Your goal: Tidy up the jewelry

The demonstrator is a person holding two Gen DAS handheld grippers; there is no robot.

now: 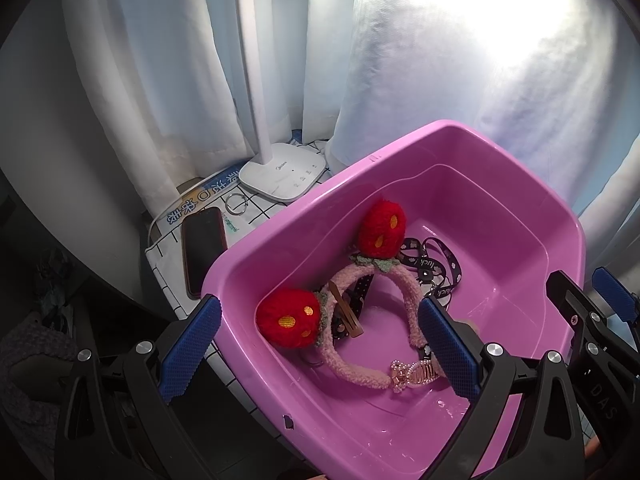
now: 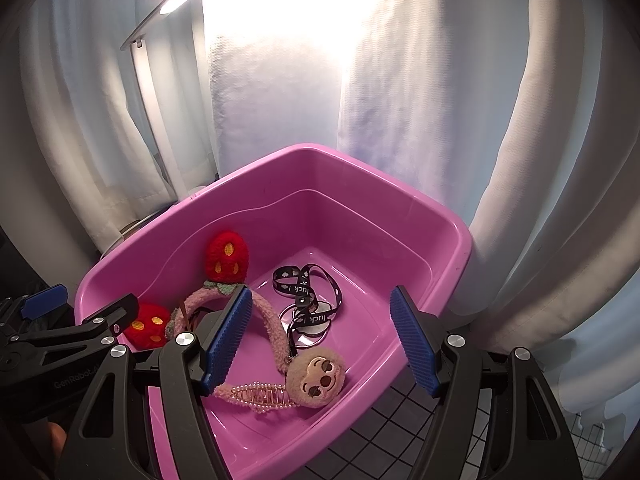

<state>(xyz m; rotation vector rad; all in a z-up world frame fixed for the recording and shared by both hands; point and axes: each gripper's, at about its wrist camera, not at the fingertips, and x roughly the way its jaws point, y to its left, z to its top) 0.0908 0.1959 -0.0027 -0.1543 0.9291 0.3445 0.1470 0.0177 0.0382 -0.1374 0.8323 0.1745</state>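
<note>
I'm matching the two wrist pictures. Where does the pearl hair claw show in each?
Left wrist: pearl hair claw at lower centre, by the pink headband's end.
Right wrist: claw at lower centre-left, beside the plush sloth face.
Shared landmark: the pink tub holding everything.

In the basin (image 2: pixel 448 280): headband (image 2: pixel 276 328) at left, lanyard (image 2: pixel 308 300) behind and right of it, pearl clip (image 2: pixel 260 396) in front, beside plush face (image 2: pixel 316 378). Left of basin: phone (image 1: pixel 202 248), lamp base (image 1: pixel 282 176) behind.
</note>
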